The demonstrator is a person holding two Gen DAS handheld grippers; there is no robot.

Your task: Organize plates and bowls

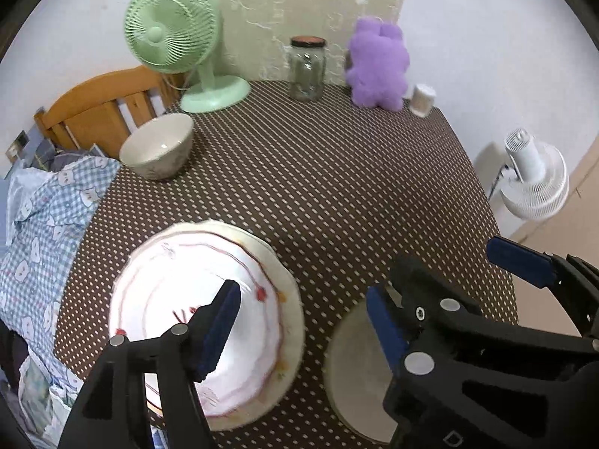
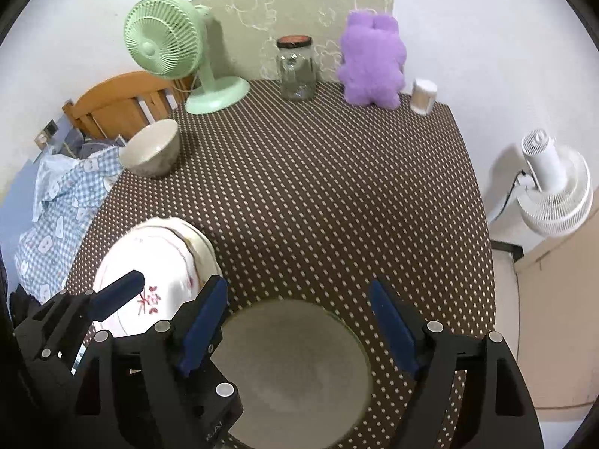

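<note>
A white flower-patterned plate (image 1: 179, 292) (image 2: 149, 258) lies on top of a cream plate (image 1: 294, 299) at the near left of the dotted brown table (image 1: 318, 187). Beside it on the right lies a plain grey plate (image 1: 352, 370) (image 2: 295, 366). A beige bowl (image 1: 157, 146) (image 2: 149, 149) stands upright at the far left edge. My left gripper (image 1: 303, 329) is open above the gap between the plates, its left pad over the white plate, holding nothing. My right gripper (image 2: 299, 329) is open above the grey plate and empty. One finger (image 2: 119, 293) of the left gripper shows over the white plate.
Along the back stand a green fan (image 1: 172, 26), a glass jar (image 1: 307, 67), a purple plush toy (image 1: 378, 63) and a small white cup (image 1: 421, 99). A blue checked cloth (image 1: 45, 217) and a wooden chair (image 1: 101, 104) are at the left. A white fan (image 1: 535, 176) stands on the floor at the right.
</note>
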